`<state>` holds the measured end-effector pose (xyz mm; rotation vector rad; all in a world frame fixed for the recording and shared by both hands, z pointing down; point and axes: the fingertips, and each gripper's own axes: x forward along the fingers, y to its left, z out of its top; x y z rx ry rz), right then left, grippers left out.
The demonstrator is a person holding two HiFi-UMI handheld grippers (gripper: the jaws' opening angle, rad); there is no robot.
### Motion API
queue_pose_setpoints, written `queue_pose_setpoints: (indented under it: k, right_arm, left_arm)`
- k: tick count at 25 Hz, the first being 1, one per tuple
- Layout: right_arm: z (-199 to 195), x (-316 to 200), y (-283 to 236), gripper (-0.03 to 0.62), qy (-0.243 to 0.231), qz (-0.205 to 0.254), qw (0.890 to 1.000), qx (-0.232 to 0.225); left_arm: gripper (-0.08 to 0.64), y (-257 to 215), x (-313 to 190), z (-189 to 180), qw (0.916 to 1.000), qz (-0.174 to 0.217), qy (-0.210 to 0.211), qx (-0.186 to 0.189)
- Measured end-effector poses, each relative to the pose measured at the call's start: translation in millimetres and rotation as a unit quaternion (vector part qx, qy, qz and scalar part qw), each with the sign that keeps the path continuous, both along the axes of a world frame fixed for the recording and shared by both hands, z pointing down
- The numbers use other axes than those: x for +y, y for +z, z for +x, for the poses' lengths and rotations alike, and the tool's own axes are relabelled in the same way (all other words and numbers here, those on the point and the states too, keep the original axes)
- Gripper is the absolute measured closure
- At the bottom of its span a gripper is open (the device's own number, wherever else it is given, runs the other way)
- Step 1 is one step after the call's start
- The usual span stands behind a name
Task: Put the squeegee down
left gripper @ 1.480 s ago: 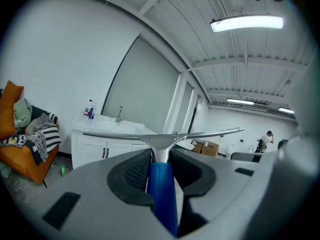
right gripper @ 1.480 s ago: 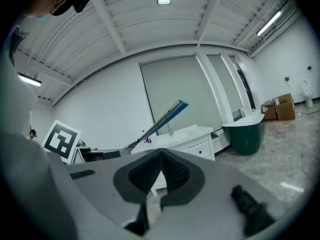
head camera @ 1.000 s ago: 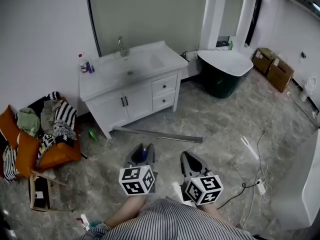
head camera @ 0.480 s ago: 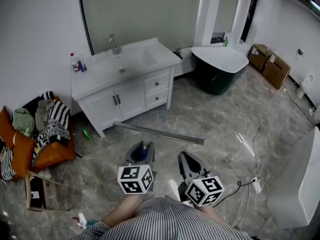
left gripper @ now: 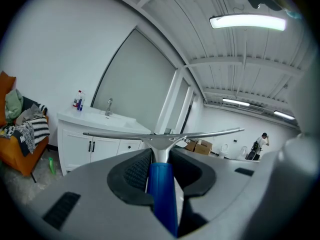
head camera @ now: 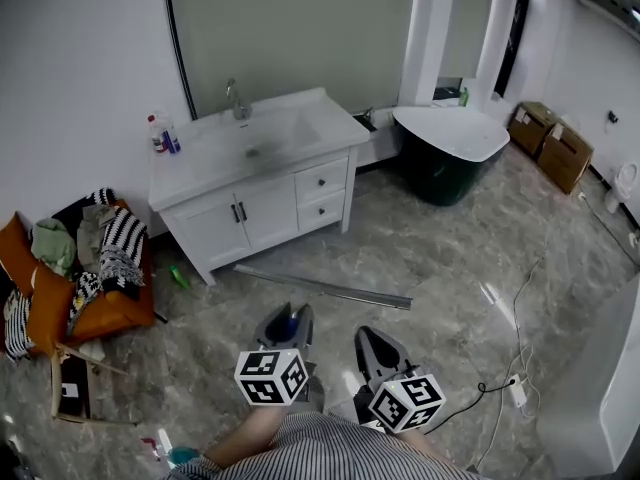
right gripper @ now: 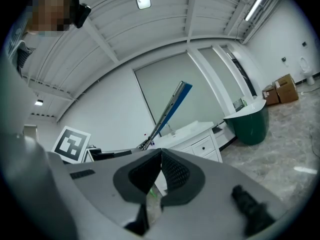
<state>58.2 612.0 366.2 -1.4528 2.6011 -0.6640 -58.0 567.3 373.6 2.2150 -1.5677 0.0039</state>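
Step in hand: the squeegee is held in the air in front of the person and is not yet put down.

Left jaws: the left gripper has its jaws part-way closed, clamped on the squeegee's blue handle, one ribbed pad on each side.

Squeegee relative to jaws: the handle runs straight out between the left jaws. The metal blade bar sits crosswise just past their tips, roughly level and clear of everything.

Right jaws: the right gripper is closed tip to tip, with nothing between its pads. It is beside the left gripper and apart from the squeegee, which shows up and to the left in the right gripper view.

Likely landing spots: the white vanity counter, with its sink and faucet, stands ahead across the grey marbled floor. The task names neither.

How to do it well: keep the left jaws tight until the blade bar and handle both rest on the surface, and only then part them. Lower it flat so it cannot tip or roll. On the counter, pick bare top, away from the basin and the bottles at its left end.

Risk: opening the jaws before the squeegee touches would probably make it clatter down. The metal rail lying on the floor is best avoided.
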Motion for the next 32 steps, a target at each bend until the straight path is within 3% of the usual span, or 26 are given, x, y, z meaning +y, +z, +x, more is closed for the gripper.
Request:
queue_pose_setpoints:
  k: [7, 24, 32]
  right_arm:
    - [-7.2, -49.0, 8.9, 0.575, 0.004, -0.004, 1.000, 0.002]
    - [-43.2, -270.1, -13.8, 0.575, 0.034, 0.030, 0.999, 0.023]
    - [-52.5, -338.1, -7.1, 0.575, 0.046, 0.023, 0.998, 0.026]
  left_arm:
    - [0.434, 10.5, -47.2, -11.1, 0.9999, -0.007, -0.007, -0.003]
    - [0.434, -15.7, -275.9, -47.3, 0.9994, 0.032, 0.016, -0.002]
    - [0.434, -7.7, -338.5, -53.6, 0.9992, 0.027, 0.030, -0.001]
